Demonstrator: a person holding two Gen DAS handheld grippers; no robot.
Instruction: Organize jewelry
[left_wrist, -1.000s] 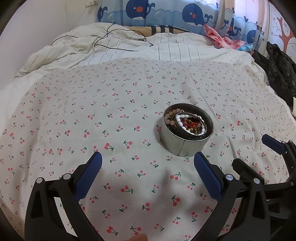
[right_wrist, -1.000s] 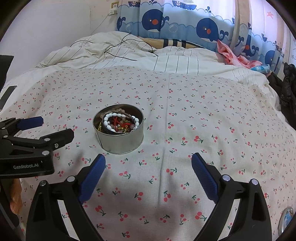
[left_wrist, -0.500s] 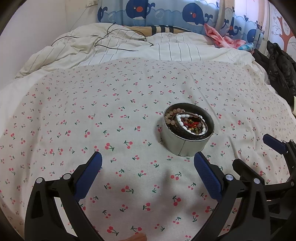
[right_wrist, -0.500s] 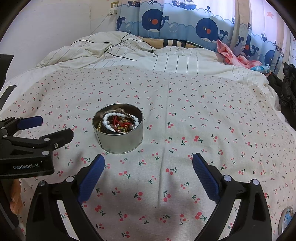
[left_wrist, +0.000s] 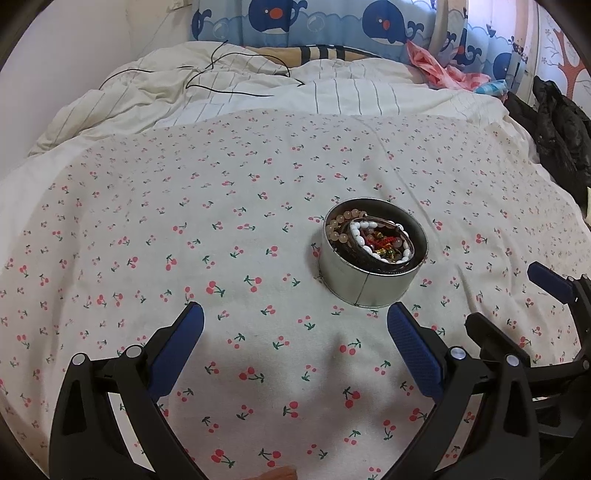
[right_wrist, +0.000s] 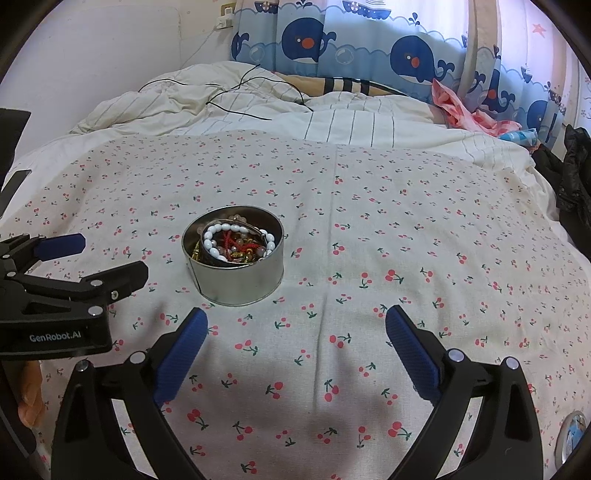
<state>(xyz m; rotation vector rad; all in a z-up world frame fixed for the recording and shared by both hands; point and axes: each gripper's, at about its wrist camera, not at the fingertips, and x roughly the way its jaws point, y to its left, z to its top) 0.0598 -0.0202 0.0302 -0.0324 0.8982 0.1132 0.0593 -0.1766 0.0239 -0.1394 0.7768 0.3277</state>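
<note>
A round metal tin (left_wrist: 364, 286) (right_wrist: 236, 284) stands on the cherry-print bedsheet, filled with jewelry. A white bead bracelet (left_wrist: 373, 243) (right_wrist: 221, 240) lies on top, over red and gold pieces and pale pink beads (left_wrist: 341, 221). My left gripper (left_wrist: 295, 332) is open with nothing between its fingers, a little short of the tin and to its left. My right gripper (right_wrist: 295, 328) is open too, empty, short of the tin and to its right. The left gripper also shows at the left edge of the right wrist view (right_wrist: 92, 258).
The cherry-print sheet (left_wrist: 184, 240) covers the bed. A rumpled striped duvet (right_wrist: 258, 110) with a black cable (right_wrist: 240, 92) lies at the back. Pink clothes (right_wrist: 465, 114) and a dark jacket (left_wrist: 557, 133) sit at the right. A round metal lid (right_wrist: 570, 435) lies at lower right.
Both grippers have drifted only slightly; the tin sits a touch lower and nearer in both views. Both stay open and empty.
</note>
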